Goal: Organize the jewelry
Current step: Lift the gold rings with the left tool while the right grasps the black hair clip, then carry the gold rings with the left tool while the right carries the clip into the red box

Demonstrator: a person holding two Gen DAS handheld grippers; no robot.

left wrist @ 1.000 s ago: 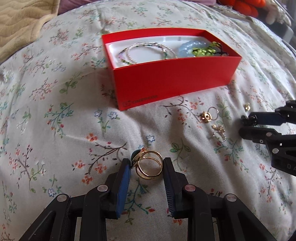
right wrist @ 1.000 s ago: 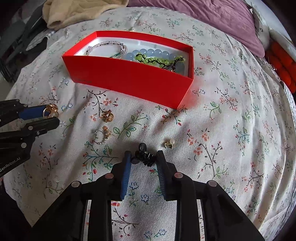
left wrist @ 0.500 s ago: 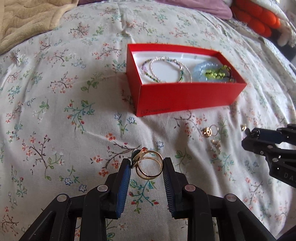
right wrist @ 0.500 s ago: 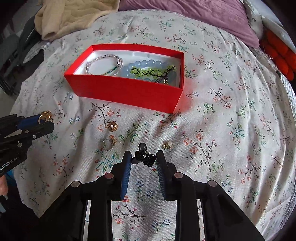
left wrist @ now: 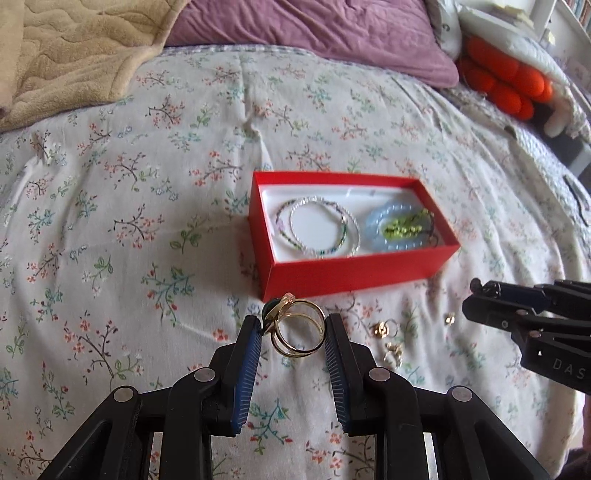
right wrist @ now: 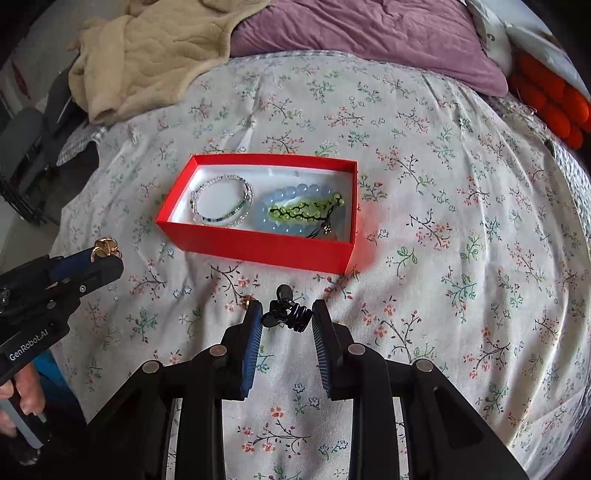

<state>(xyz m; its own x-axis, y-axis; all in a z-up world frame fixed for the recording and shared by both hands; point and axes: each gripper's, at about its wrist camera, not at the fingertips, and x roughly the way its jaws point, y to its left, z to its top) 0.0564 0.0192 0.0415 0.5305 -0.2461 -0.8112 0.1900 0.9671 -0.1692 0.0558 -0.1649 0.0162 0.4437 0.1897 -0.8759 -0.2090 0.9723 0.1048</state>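
Left wrist view: my left claw (left wrist: 291, 330) clamps the gold ring (left wrist: 297, 326), lower centre; I carry it level above the red box (left wrist: 354, 275) before letting go.

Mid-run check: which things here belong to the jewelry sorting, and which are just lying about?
Job:
- gold ring, in left gripper
- black jewelry piece, in right gripper
- red cardboard box
- small gold earrings

Lying about:
- beige blanket
- purple pillow

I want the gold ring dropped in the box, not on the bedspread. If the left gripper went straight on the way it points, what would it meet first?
Probably the near wall of the red box, just ahead of the gold ring held by the left gripper; depth is unclear.
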